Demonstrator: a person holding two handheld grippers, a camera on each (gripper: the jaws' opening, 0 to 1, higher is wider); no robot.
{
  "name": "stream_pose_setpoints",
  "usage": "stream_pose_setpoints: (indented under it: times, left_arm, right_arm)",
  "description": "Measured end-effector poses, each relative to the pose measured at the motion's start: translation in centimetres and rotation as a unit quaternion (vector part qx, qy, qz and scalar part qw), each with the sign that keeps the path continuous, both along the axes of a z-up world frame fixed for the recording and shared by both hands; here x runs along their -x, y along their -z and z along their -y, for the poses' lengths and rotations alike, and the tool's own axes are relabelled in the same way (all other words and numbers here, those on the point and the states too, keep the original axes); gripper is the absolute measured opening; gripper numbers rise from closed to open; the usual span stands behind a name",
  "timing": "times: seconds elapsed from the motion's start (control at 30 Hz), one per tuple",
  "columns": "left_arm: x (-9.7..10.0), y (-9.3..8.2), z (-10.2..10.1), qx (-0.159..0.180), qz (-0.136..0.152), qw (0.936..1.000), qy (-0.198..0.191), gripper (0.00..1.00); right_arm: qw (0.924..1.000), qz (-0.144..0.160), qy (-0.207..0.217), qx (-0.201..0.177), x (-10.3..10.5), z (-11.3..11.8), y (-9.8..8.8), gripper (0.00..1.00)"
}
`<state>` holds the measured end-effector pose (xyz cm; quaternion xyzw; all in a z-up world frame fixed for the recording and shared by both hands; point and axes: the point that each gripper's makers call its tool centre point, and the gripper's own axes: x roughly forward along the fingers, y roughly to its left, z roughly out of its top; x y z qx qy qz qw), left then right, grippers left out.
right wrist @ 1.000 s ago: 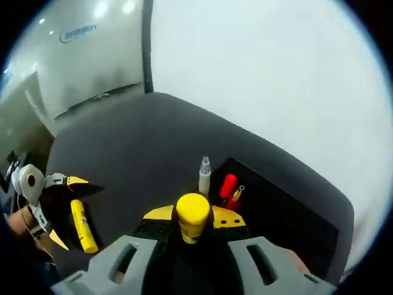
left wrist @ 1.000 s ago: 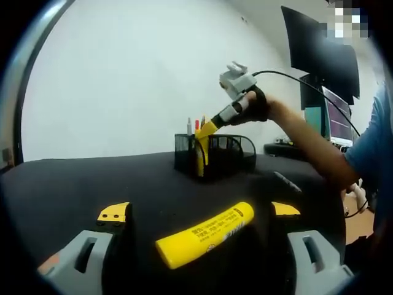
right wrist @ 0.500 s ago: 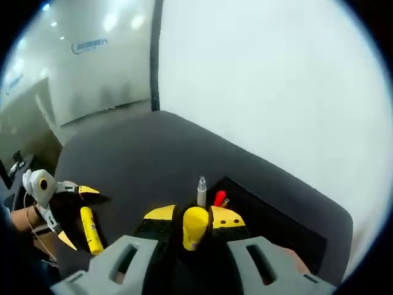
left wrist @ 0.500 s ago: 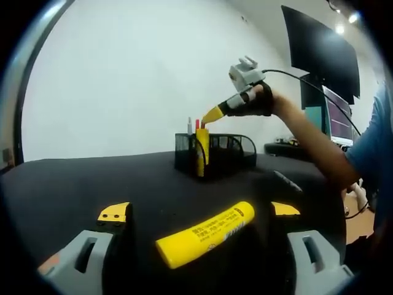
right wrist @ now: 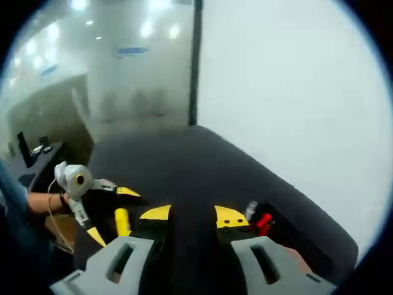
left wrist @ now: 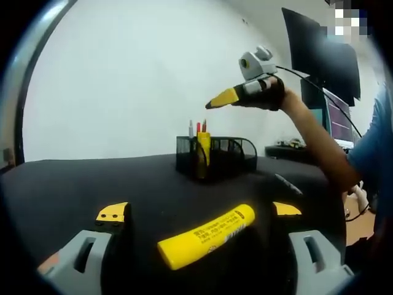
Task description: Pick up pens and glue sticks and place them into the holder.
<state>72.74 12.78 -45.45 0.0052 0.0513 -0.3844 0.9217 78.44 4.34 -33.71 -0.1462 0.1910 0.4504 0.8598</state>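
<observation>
Glue stick (left wrist: 206, 238) lies between the left gripper's (left wrist: 199, 212) wide-open, empty jaws (close squarely mid-barrel); right gripper (right wrist: 190, 216) open, empty.

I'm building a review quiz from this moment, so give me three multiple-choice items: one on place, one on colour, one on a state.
1. Where does the loose glue stick lie?
A. between the left gripper's jaws on the table
B. in the holder
C. on a monitor

2. What colour is it?
A. red
B. yellow
C. green

3. What does the right gripper hold?
A. a pen
B. a glue stick
C. nothing

A: it lies on the black cloth between the jaws.
B: its body is yellow.
C: its jaws stand apart, empty.
</observation>
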Motion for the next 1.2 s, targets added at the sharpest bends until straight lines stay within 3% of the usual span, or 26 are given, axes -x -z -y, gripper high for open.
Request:
stream_pose_setpoints:
  times: [0.23,0.5,0.67,0.9,1.2]
  left_arm:
    - [-0.1,0.1,0.0,-0.006,0.004,1.0,-0.002,0.92]
    - [0.7,1.5,0.6,-0.07,-0.006,0.9974,0.012,0.96]
    - [1.6,2.3,-2.5,-0.084,-0.014,0.9964,-0.003,0.96]
    - [2.0,1.7,-7.4,-0.075,-0.023,0.9963,-0.034,0.96]
    - [2.5,3.1,-9.8,-0.085,-0.041,0.9951,-0.031,0.96]
  right_arm:
    - [0.9965,-0.002,-0.061,0.056,1.9,-4.9,3.0,0.22]
    - [0.9892,-0.005,-0.11,0.096,3.8,-8.4,5.3,0.23]
    - [0.9878,-0.004,-0.124,0.093,4.1,-9.2,4.9,0.23]
    - [0.9836,-0.005,-0.142,0.111,4.4,-10.2,5.6,0.23]
    - [0.9762,-0.013,-0.167,0.137,5.7,-12.0,7.3,0.24]
